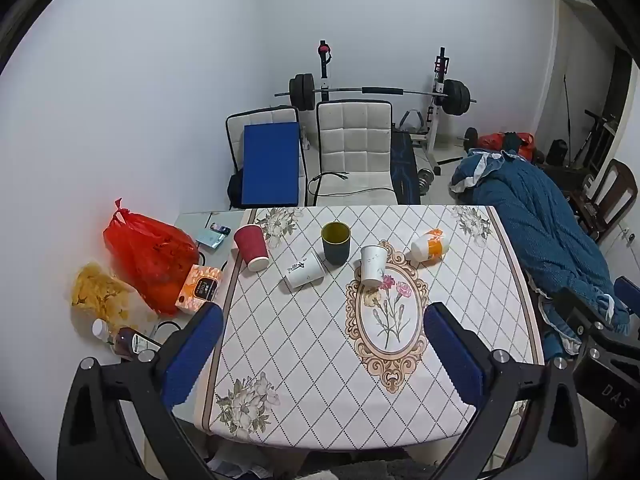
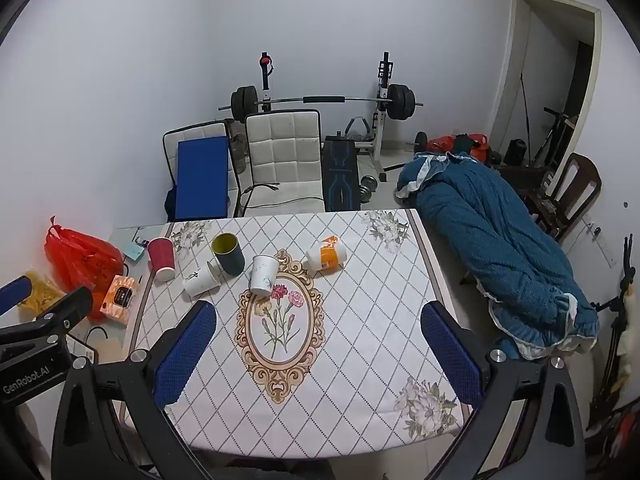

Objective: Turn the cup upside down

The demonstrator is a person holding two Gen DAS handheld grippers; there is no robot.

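Several cups stand or lie on the patterned tablecloth point(image 1: 304, 344). A red paper cup point(image 1: 251, 246) stands mouth up at the left. A dark cup with a yellow inside point(image 1: 336, 242) stands mouth up. A white cup point(image 1: 373, 265) stands mouth up near the flower oval. A white printed cup point(image 1: 305, 271) and an orange-and-white cup point(image 1: 430, 245) lie on their sides. My left gripper point(image 1: 323, 316) is open and empty, above the near half of the table. My right gripper point(image 2: 318, 316) is open and empty too, short of the cups point(image 2: 264, 274).
A red plastic bag point(image 1: 150, 254), a bag of chips point(image 1: 100, 292), an orange box point(image 1: 199, 288) and bottles point(image 1: 120, 338) sit left of the cloth. Two white chairs point(image 1: 354, 148) and a barbell rack point(image 1: 380, 92) stand behind. A blue quilt point(image 1: 552, 240) lies at the right.
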